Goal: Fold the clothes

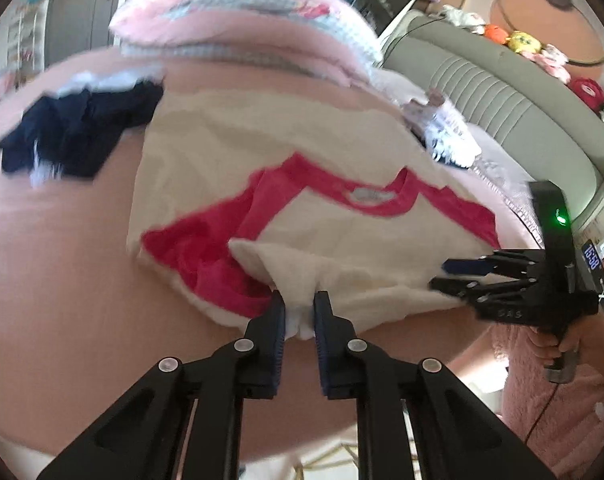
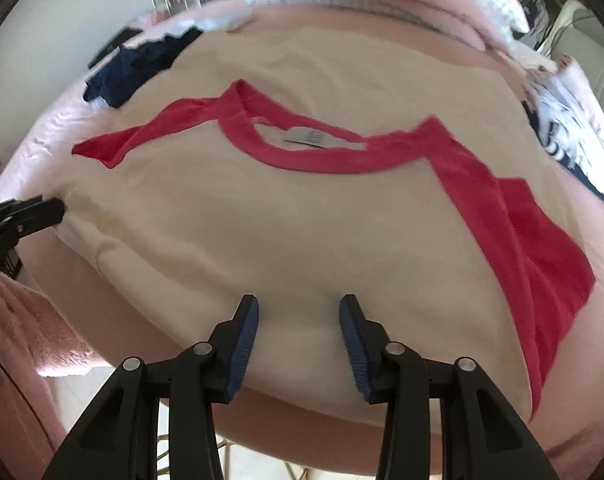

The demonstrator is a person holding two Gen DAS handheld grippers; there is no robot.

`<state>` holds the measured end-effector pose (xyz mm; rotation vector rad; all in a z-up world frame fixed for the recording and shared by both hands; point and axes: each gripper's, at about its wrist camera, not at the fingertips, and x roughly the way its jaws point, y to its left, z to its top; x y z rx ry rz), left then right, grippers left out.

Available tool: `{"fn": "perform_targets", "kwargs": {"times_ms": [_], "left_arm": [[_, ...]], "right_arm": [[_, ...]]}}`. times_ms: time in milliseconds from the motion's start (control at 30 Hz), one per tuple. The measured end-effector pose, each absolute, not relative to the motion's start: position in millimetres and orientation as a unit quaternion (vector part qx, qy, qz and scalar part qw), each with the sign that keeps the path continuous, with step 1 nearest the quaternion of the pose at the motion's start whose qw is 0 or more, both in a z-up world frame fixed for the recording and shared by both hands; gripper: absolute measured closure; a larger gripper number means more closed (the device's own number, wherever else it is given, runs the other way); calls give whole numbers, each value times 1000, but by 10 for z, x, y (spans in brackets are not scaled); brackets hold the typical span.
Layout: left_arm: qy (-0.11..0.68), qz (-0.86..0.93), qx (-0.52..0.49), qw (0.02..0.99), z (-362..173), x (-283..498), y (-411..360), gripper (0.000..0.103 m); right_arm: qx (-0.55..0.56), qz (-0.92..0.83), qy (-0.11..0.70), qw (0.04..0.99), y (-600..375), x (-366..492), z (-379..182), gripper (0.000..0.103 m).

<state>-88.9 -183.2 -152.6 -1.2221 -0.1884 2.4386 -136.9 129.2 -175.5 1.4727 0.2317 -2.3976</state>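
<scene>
Shirt, cream with red collar and sleeves, lies spread on the pink bed, directly ahead of both tongs, collar on the far side. Left gripper is clamped on a bunched fold of the near edge, cloth pinched between its pads. Right gripper stands apart over the near edge, cream fabric between its fingers but not pinched. A dark blue garment lies beyond, to the left. Judgement: a two-point grasp of the near edge is under way. Next move calls for the right tongs to close on the edge before lifting.
</scene>
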Motion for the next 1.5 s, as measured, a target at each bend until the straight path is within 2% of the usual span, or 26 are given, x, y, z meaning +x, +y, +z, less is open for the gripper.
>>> {"fn": "perform_targets", "kwargs": {"times_ms": [133, 200, 333, 467, 567, 700, 833, 933, 1033, 1133, 1233, 1367, 1433, 1500], "left_arm": [[-73, 866, -456, 194, -1571, -833, -1860, 91], [-81, 862, -464, 189, -1548, -809, -1880, 92], [-78, 844, -496, 189, -1280, -698, -1879, 92], [-18, 866, -460, 193, -1010, -717, -1632, 90], [17, 857, -468, 212, -1223, -940, -1324, 90], [67, 809, -543, 214, -1711, -1031, -1142, 90], [32, 785, -582, 207, -1818, -888, -1459, 89], [-13, 798, -568, 202, -1647, -909, -1574, 89], [-17, 831, -509, 224, -1428, -985, -1386, 89], [15, 840, -499, 211, -1495, -1095, -1223, 89], [30, 835, -511, 203, -1658, -1170, -1230, 89], [11, 830, -522, 195, -1688, -1046, -1449, 90], [1, 831, -533, 160, -1630, -1014, -1525, 90], [0, 839, -528, 132, -1512, -968, -1548, 90]], "right_arm": [[507, -845, 110, 132, 1484, -1290, -1782, 65], [509, -845, 99, 131, 1574, -1298, -1781, 65], [514, -843, 96, 128, 1595, -1313, -1721, 62], [510, -843, 82, 153, 1508, -1271, -1627, 61], [512, -836, 91, 177, 1419, -1227, -1667, 61], [515, -825, 102, 209, 1301, -1169, -1721, 61], [517, -817, 108, 232, 1238, -1118, -1730, 63], [517, -818, 101, 230, 1319, -1101, -1630, 61], [489, -831, 80, 253, 1216, -1132, -1457, 61], [475, -830, 74, 284, 888, -1242, -1439, 61], [509, -802, 89, 299, 574, -1320, -1756, 60], [495, -802, 143, 303, 542, -1090, -1788, 60], [496, -792, 176, 310, 566, -981, -1780, 60], [508, -786, 167, 311, 631, -972, -1704, 60]]}}
